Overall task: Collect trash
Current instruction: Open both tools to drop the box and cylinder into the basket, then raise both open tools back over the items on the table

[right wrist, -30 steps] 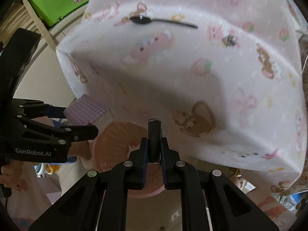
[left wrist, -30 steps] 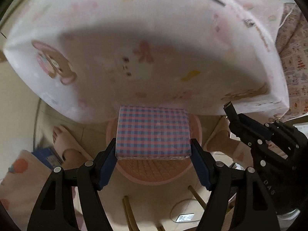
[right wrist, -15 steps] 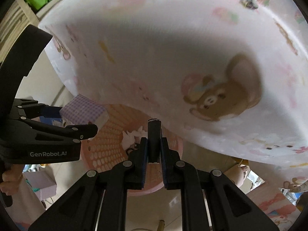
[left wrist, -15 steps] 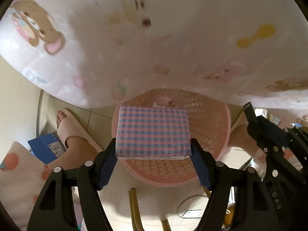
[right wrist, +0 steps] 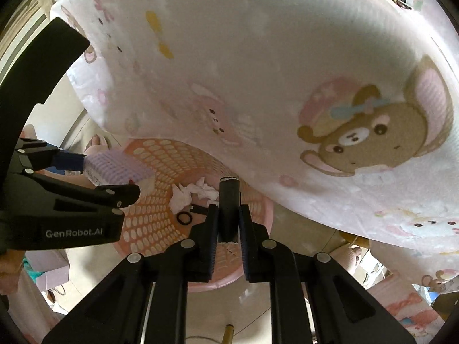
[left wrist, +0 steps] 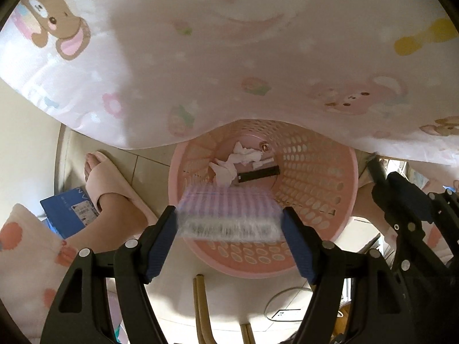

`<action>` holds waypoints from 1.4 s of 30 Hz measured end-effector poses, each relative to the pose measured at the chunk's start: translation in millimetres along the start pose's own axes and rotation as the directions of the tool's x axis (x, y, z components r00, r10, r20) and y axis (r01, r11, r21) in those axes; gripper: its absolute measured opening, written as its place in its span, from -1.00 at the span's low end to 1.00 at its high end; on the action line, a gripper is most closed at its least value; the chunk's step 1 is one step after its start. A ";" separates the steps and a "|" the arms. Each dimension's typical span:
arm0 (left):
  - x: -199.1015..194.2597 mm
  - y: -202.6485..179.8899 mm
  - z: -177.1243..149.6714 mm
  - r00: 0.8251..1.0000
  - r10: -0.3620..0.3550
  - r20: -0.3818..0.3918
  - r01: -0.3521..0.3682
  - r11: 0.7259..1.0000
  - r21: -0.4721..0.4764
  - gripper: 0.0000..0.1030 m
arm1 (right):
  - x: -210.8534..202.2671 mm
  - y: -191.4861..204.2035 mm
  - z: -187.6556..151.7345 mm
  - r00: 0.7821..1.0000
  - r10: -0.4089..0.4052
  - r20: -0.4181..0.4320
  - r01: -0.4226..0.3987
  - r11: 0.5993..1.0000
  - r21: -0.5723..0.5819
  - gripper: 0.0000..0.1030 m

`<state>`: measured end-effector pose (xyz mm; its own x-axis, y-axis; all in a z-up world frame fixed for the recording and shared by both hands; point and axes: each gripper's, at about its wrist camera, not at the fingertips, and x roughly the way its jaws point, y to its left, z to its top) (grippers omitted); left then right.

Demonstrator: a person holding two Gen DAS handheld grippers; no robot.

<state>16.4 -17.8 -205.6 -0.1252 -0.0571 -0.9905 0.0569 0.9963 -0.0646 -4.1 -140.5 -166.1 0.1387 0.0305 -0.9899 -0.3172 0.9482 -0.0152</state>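
Observation:
A pink perforated trash basket [left wrist: 318, 189] stands on the floor under the table edge; it also shows in the right wrist view [right wrist: 160, 157]. Crumpled white tissue [left wrist: 238, 160] and a black strip [left wrist: 258, 174] lie inside. My left gripper [left wrist: 229, 223] holds the blurred pink-and-blue checkered packet [left wrist: 229, 218] between its pads over the basket's near rim; the packet also shows in the right wrist view [right wrist: 114, 167]. My right gripper [right wrist: 228, 215] is shut on a small dark cylinder [right wrist: 228, 197] above the basket.
A pink cartoon-print tablecloth [left wrist: 229, 57] hangs over the basket's far side. A foot in a pink slipper [left wrist: 112, 189] and a blue box [left wrist: 68, 209] are left of the basket. Wooden legs [left wrist: 200, 301] stand on the floor below.
Both grippers have dropped below the table edge toward the basket, which now shows its contents. The checkered packet has tilted forward and blurred between the left pads.

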 end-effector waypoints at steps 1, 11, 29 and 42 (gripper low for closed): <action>0.3 1.0 0.3 1.000 0.004 0.003 -0.004 1.000 0.000 0.38 | 0.1 0.6 -1.8 1.000 -0.004 -0.001 0.004 1.000 -0.001 -0.67; -17.3 4.2 1.8 0.998 0.008 0.061 -0.007 1.000 -0.013 0.50 | -12.8 -6.8 -5.5 1.000 -0.003 0.031 0.001 0.999 0.037 -0.05; -132.4 9.5 -8.9 0.869 0.059 0.491 -0.074 0.997 0.012 0.56 | -96.4 -37.7 -2.8 0.955 -0.088 0.283 0.041 0.985 0.167 0.37; -168.8 6.0 -21.7 0.750 0.070 0.658 -0.100 0.995 0.008 0.69 | -120.6 -37.4 -10.1 0.945 -0.053 0.322 0.003 0.988 0.155 0.38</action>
<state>16.4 -0.8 -36.1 0.5620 -0.0156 -0.8270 0.0774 0.9964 0.0338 -18.5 -182.8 -47.6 0.4504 0.0800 -0.8892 -0.1677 0.9858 0.0038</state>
